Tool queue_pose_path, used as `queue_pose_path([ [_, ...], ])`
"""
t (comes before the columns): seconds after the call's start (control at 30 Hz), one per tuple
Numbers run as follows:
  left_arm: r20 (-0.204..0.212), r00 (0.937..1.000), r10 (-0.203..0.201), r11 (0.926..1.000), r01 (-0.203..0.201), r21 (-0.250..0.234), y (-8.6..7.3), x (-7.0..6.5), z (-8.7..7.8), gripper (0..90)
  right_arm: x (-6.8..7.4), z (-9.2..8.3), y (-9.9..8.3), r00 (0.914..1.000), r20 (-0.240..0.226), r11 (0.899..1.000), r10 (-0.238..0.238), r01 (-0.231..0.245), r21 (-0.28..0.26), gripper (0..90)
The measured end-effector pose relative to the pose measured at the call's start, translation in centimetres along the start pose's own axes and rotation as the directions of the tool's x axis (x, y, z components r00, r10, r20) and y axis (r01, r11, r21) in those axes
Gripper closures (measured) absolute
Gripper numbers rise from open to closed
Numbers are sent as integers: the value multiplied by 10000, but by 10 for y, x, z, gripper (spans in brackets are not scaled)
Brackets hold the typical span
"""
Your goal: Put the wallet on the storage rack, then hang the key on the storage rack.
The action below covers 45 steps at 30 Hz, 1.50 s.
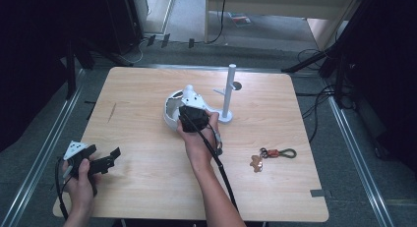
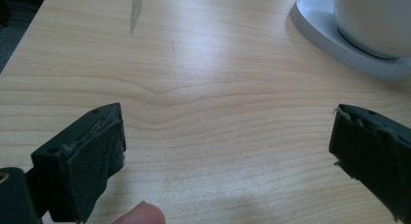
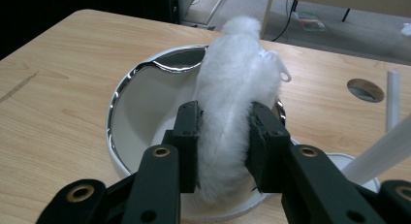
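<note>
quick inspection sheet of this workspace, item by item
surface: light wood table, dark streak near its left edge
job's things: white fluffy piece held over a white bowl with a shiny rim
clutter: white stand with pegs beside the bowl; key ring with a brown charm at right
grippers: right tool shut on the fluffy piece; left tool open, over bare wood near the table's left front
cables: black lead trails along the right forearm; more on the floor behind
surroundings: grey floor, metal rails along both sides, dark stands
</note>
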<state>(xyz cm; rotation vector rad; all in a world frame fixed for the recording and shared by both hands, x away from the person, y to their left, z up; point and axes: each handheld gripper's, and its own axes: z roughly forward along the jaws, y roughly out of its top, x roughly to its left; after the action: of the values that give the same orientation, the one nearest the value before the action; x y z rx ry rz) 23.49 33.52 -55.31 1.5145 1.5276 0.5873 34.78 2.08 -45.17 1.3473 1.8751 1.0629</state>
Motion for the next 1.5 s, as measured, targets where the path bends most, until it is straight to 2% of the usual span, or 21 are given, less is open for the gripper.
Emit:
queue_pose_path([
  [0.13,3,10000,3,10000,-3,8,0,0,0,5,-5,0,0,9994,-358,10000,33,-31,45,644],
  [0.2,-22,10000,-10,10000,10,18,0,0,0,5,-9,-2,1,9973,-710,9998,206,-201,83,552],
  [0.3,-4,10000,23,10000,-23,16,0,-1,0,5,-15,-7,1,9954,-921,9995,272,-258,165,423],
  [0.47,-17,10000,18,10000,-18,15,0,0,0,5,-22,-18,-3,9972,-703,9984,274,-239,504,284],
  [0.5,-17,10000,18,10000,-18,15,0,0,0,5,-22,-18,-3,9972,-703,9984,274,-239,504,284],
  [0.53,-16,10000,9,10000,-9,0,0,-1,0,5,-24,-24,-4,9975,-630,9972,311,-267,695,237],
  [0.7,-25,10000,-47,10000,47,-12,0,-1,0,5,-29,-34,-8,9970,-620,9944,474,-412,977,130],
  [0.77,-16,10000,1,10000,-1,-34,0,-1,0,5,-31,-38,-9,9972,-543,9923,518,-452,1155,118],
  [0.9,-16,10000,-8,10000,8,-19,0,-1,0,5,-37,-45,-14,9941,-628,9850,888,-782,1539,14],
  [1.07,-17,10000,22,10000,-22,4,0,-1,0,5,-50,-55,-21,9914,-17,9727,1312,-1284,1931,0],
  [1.17,-26,10000,-27,10000,27,-46,0,-1,1,5,-60,-58,-25,9874,711,9621,1412,-1538,2252,0],
  [1.2,-31,10000,-42,10000,42,-45,0,-1,1,5,-63,-58,-27,9856,820,9578,1479,-1634,2366,0],
  [1.23,-30,10000,-38,10000,38,-39,0,-1,1,5,-69,-59,-29,9816,942,9516,1660,-1845,2459,0],
  [1.4,-34,10000,10,10000,-10,32,0,-1,1,5,-92,-63,-40,9612,1691,9343,2178,-2555,2487,0],
  [1.43,-29,10000,22,10000,-22,46,0,-1,1,5,-98,-63,-42,9519,1937,9266,2375,-2819,2488,0],
  [1.47,-29,10000,22,10000,-22,46,0,-1,1,5,-98,-63,-42,9519,1937,9266,2375,-2819,2488,0],
  [1.5,-28,10000,3,10000,-2,45,0,-1,1,5,-107,-64,-46,9428,2290,9187,2422,-2988,2582,0],
])
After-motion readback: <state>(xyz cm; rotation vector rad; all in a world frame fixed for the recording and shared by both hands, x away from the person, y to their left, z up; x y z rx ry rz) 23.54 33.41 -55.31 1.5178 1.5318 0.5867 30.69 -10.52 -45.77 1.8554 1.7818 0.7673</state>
